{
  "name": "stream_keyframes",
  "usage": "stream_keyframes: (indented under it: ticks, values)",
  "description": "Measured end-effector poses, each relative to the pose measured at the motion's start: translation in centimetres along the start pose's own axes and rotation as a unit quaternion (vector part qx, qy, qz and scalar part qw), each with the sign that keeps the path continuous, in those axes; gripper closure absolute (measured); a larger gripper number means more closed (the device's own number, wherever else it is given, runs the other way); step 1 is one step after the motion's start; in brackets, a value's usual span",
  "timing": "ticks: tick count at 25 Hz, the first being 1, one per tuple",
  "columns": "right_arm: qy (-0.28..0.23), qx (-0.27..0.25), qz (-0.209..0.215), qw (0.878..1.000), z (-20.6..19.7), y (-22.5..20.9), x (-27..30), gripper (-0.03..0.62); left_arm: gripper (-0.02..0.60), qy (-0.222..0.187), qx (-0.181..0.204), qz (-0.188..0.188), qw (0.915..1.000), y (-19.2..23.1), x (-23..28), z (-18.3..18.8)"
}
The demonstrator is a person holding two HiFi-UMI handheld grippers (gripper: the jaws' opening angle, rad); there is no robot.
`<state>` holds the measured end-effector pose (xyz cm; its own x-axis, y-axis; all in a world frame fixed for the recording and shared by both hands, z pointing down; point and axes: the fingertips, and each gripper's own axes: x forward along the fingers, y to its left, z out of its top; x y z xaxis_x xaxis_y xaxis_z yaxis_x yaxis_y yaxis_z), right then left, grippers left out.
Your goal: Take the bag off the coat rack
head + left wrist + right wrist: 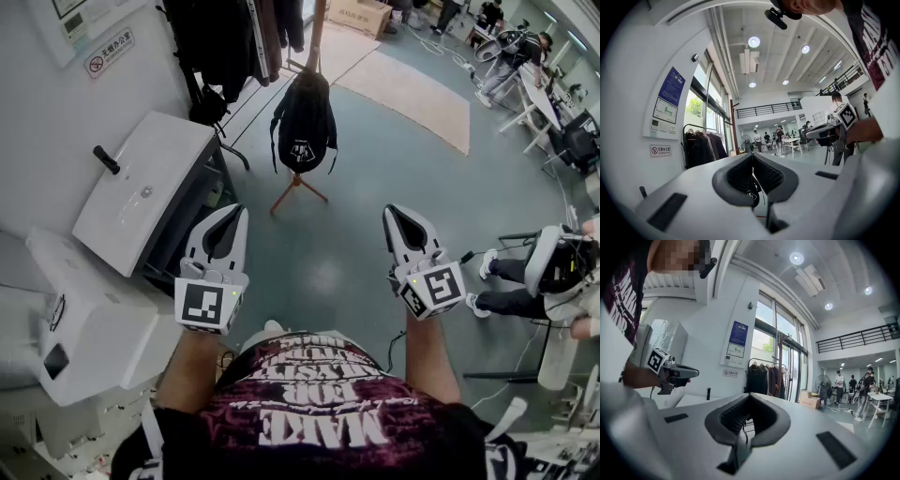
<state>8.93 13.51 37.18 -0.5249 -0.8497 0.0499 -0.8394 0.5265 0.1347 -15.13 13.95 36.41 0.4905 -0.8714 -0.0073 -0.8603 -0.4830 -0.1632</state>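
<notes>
**newbie_q:** So which step was that?

**rigwatcher:** Approach, I'd say, and barely begun. One coat rack (316, 42) stood ahead with one black bag (304, 122) hanging on it, well apart from both claws.

**newbie_q:** And the claws?

**rigwatcher:** Two. Left claw (236, 214) and right claw (395, 216) were both clenched on nothing and held level. Next they'd need to move in, open up and grab the bag.

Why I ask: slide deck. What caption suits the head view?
Left gripper and right gripper, shut and empty, face a black bag hanging on a coat rack.
</notes>
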Motion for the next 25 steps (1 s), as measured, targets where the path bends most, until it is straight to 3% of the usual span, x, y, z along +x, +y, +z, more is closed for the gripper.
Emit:
stream_keyframes:
  ticks: [5,8,12,16,25]
  values:
    - [0.008,0.008,0.012,1.0,-0.9,0.1,-2.5,0.592,0.574,0.002,0.004,0.006,1.0,-3.1,-0.6,0.3]
    - [0.013,0.011,0.022,1.0,-1.4,-0.1,-4.1,0.592,0.574,0.008,0.005,0.033,0.9994,-3.8,-1.0,0.1]
    - [0.023,0.019,0.026,0.999,-2.7,-1.1,-6.3,0.589,0.572,0.037,-0.002,0.036,0.9987,-5.7,-1.6,-1.3]
    - [0.029,0.041,0.05,0.997,-4.0,-0.5,-7.9,0.507,0.46,0.067,-0.009,0.018,0.9975,-8.4,-2.3,-2.8]
    - [0.034,0.034,0.072,0.996,-5.0,-1.2,-10.8,0.473,0.449,0.059,-0.036,0.049,0.9964,-10.7,-5.1,-2.0]
